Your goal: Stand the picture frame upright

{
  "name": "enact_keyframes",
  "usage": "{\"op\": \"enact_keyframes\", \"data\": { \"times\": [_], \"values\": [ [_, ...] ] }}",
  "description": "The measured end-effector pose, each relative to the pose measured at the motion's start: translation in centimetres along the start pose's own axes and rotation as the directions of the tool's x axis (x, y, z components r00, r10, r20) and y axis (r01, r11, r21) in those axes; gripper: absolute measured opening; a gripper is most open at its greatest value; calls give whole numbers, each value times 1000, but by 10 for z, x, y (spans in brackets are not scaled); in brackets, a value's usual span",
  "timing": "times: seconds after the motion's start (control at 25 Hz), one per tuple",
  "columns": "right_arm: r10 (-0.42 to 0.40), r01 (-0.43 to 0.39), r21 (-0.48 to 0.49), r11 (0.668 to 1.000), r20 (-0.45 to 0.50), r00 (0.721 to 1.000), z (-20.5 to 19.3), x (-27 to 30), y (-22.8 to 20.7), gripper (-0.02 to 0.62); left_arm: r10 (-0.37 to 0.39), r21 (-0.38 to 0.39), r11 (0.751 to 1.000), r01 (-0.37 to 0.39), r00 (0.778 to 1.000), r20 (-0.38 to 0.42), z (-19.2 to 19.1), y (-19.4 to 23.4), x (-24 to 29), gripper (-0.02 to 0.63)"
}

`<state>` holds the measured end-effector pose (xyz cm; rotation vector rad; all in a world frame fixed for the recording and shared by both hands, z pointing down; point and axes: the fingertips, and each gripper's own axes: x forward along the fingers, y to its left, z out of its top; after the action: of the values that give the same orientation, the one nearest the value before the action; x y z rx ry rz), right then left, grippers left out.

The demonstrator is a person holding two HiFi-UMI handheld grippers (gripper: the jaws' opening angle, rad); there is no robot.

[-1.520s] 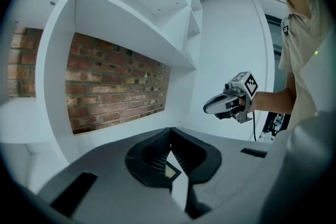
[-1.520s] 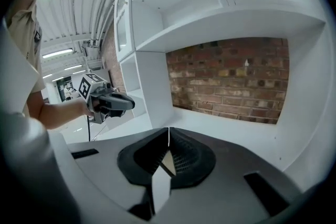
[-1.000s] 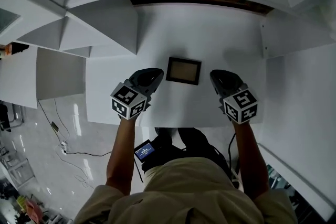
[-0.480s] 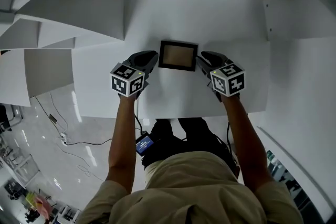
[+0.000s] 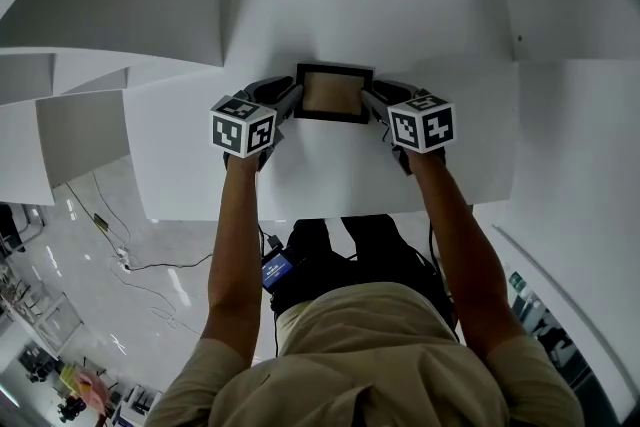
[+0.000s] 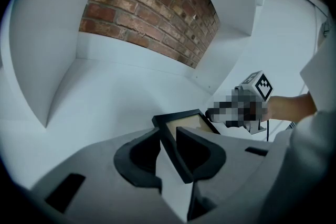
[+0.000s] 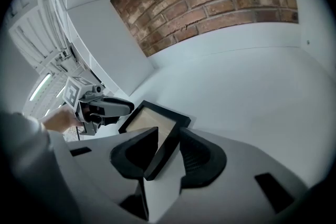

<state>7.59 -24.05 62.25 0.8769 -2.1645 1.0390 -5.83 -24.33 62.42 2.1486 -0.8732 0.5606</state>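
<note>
On the desk (image 5: 330, 177), the left hand-held gripper (image 5: 292, 95) and the right hand-held gripper (image 5: 368, 101), its jaws just opening, straddle the flat picture frame (image 5: 333, 93) with jaws apart, ready to tip it upright.

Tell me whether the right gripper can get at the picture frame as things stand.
Probably yes: the right gripper has just been opening its jaws, and the picture frame already has its right edge between them, nothing blocking.

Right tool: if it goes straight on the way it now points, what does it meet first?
Almost surely the picture frame: its edge already lies between the right tool's jaws, which have just been opening.
</note>
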Motion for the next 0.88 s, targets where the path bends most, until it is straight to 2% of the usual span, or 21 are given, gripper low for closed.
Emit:
{"op": "enact_keyframes", "data": {
  "times": [0.32, 0.48, 0.72, 0.88],
  "values": [
    [5, -5, 50, 999, 1, 1000, -5, 11, -3, 127, -13, 11, 1000, 14, 995, -95, -3, 0, 10, 77],
    [5, -7, 40, 999, 45, 999, -2, 6, 2, 127, -11, 11, 1000, 12, 998, -63, -1, -2, 6, 78],
    [9, -13, 28, 1000, 135, 991, 7, -5, 9, 120, -19, -14, 1000, 20, 998, 63, 13, -10, -9, 78],
    [13, -15, 4, 1000, 197, 980, 18, -17, 16, 115, -33, 15, 999, 31, 995, 98, 19, -19, -21, 78]
  ]
}}
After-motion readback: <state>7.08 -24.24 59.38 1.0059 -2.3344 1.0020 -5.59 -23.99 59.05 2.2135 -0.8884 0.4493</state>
